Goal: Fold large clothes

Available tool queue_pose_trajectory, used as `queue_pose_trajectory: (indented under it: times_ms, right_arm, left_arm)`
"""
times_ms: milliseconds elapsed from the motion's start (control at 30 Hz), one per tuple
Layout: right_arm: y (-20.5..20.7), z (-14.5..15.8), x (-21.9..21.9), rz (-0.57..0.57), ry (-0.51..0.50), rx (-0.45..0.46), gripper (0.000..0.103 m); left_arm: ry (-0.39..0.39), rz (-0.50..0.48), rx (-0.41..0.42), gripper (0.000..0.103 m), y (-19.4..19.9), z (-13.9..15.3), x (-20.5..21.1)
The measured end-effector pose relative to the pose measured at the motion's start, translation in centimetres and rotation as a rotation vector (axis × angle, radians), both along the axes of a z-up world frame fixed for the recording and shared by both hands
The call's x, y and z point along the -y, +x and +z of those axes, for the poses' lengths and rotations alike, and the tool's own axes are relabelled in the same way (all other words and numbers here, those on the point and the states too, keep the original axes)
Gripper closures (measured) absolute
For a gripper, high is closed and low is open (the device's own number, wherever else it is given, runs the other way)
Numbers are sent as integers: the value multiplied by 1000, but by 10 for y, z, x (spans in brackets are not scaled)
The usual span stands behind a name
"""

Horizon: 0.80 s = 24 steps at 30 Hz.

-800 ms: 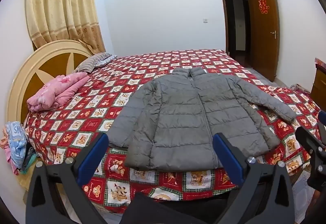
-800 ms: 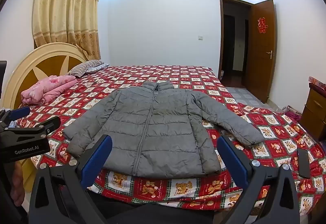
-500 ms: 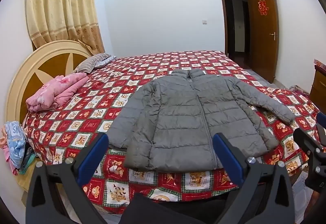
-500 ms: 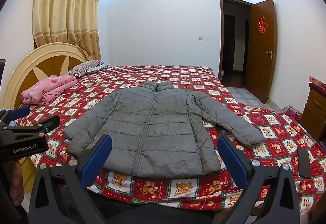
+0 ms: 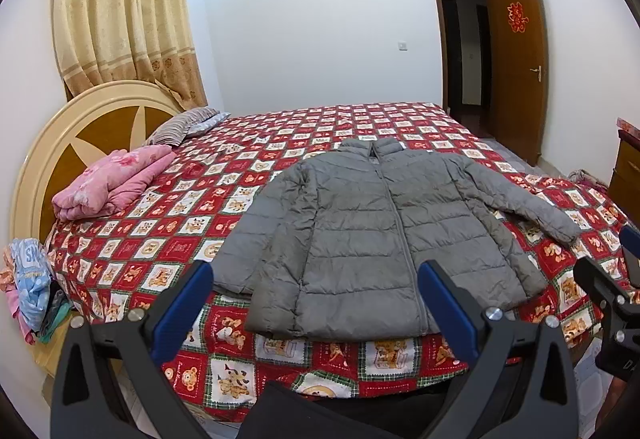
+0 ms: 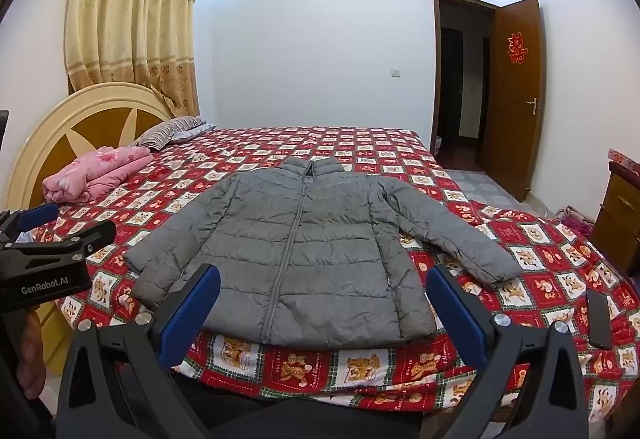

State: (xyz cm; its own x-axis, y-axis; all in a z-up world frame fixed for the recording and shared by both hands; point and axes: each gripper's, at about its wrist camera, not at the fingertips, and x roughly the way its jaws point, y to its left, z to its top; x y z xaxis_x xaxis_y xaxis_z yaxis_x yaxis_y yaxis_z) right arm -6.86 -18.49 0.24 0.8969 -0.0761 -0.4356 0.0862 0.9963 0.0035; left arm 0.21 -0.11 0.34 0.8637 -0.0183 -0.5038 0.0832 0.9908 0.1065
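Both tools, left tool (image 5: 316, 299) and right tool (image 6: 322, 303), stay wide and empty; grey jacket (image 5: 376, 239) lies unmoved.

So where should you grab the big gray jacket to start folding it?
Probably the gray jacket by its sleeve cuffs, one per open hand-held gripper, coming from the near bed edge. It lies flat, zipped, with both sleeves spread outward, so each cuff is a thin free end that can swing across the chest.

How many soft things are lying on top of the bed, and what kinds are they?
Grey puffer jacket: 1
Pink folded blanket: 1
Striped pillow: 1
Total: 3
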Motion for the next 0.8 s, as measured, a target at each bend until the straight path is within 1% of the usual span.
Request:
queue_pose_trajectory:
  times_ms: [300, 800]
  right_arm:
    - [0, 1, 0, 2, 2, -3, 1]
    - [0, -5, -3, 5, 0, -8, 1]
  left_arm:
    - [-7, 16, 9, 0, 1, 1, -9]
    - [-6, 16, 11, 0, 0, 1, -9]
